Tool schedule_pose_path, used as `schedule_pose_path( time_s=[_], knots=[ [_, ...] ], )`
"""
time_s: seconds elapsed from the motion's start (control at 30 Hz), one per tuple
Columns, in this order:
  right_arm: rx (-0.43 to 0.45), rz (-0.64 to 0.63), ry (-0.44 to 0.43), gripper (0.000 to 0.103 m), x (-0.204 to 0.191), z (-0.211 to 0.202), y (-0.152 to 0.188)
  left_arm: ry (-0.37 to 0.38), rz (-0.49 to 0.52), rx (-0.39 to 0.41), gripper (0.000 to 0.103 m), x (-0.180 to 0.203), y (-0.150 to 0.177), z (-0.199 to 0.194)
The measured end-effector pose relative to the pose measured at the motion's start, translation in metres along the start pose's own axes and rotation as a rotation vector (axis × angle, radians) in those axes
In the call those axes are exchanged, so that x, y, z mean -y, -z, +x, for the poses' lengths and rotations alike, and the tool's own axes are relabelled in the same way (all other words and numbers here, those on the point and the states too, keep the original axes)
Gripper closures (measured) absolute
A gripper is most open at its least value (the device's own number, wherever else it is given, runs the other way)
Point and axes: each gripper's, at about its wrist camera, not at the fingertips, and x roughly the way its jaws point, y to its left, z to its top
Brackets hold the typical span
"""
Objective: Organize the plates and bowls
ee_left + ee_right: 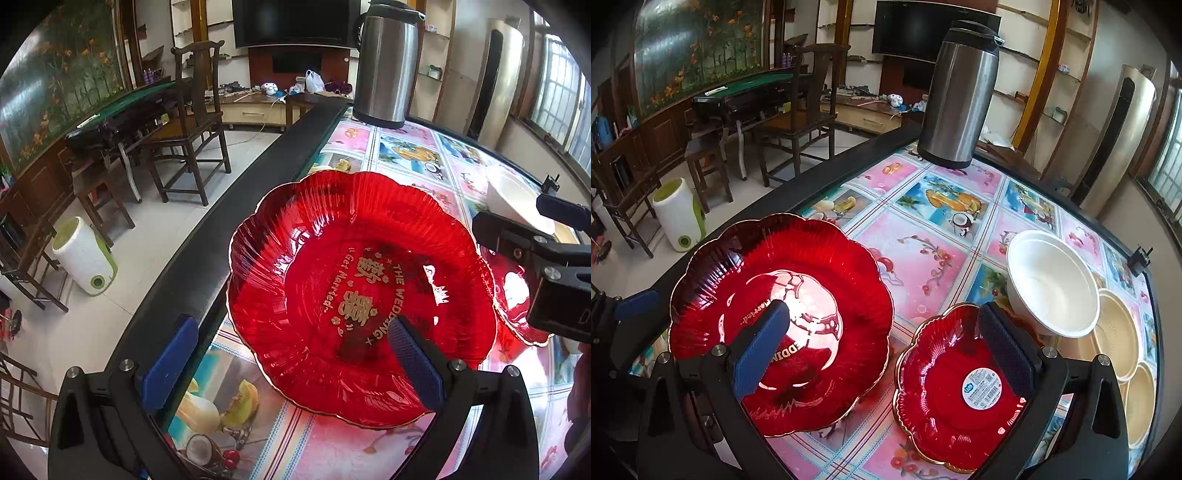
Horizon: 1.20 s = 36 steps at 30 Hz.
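Observation:
A large red scalloped plate [354,291] with gold lettering lies on the table near its left edge; it also shows in the right wrist view [783,317]. My left gripper [291,354] is open, its right finger over the plate's near rim, its left finger off the table edge. A smaller red plate [956,387] with a round sticker lies to the right; its edge shows in the left wrist view [513,302]. My right gripper [882,343] is open above the gap between both plates. A white bowl [1052,280] and tan bowls [1119,332] stand at the right.
A steel thermos jug [956,99] stands at the table's far edge, also in the left wrist view [384,62]. The table [923,258] has a patterned cover and a black rim. Chairs and a white bin [85,258] stand on the floor to the left.

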Motion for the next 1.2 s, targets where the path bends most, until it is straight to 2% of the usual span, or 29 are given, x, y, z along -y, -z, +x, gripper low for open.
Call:
schedule_pose_path(
  time_s=[0.57, 0.9, 1.07, 1.13, 1.17, 1.2],
  knots=[
    [-0.028, 0.015, -0.022, 0.000, 0.008, 0.016, -0.011, -0.064, 0.036, -0.047, 0.001, 0.005, -0.002, 0.010],
    [-0.120, 0.080, -0.089, 0.000, 0.025, 0.051, -0.019, -0.057, 0.026, -0.105, 0.001, 0.006, -0.004, 0.024],
    [-0.172, 0.130, -0.149, 0.000, 0.031, 0.071, -0.022, -0.050, 0.030, -0.133, 0.001, 0.009, -0.006, 0.030],
    [-0.197, 0.142, -0.161, 0.006, 0.033, 0.080, -0.021, -0.044, 0.037, -0.144, 0.001, 0.012, -0.006, 0.033],
    [-0.210, 0.149, -0.173, 0.009, 0.033, 0.084, -0.020, -0.040, 0.043, -0.146, 0.007, 0.013, -0.005, 0.034],
    [-0.221, 0.157, -0.195, 0.015, 0.034, 0.088, -0.019, -0.036, 0.047, -0.151, 0.016, 0.015, -0.005, 0.034]
  ],
)
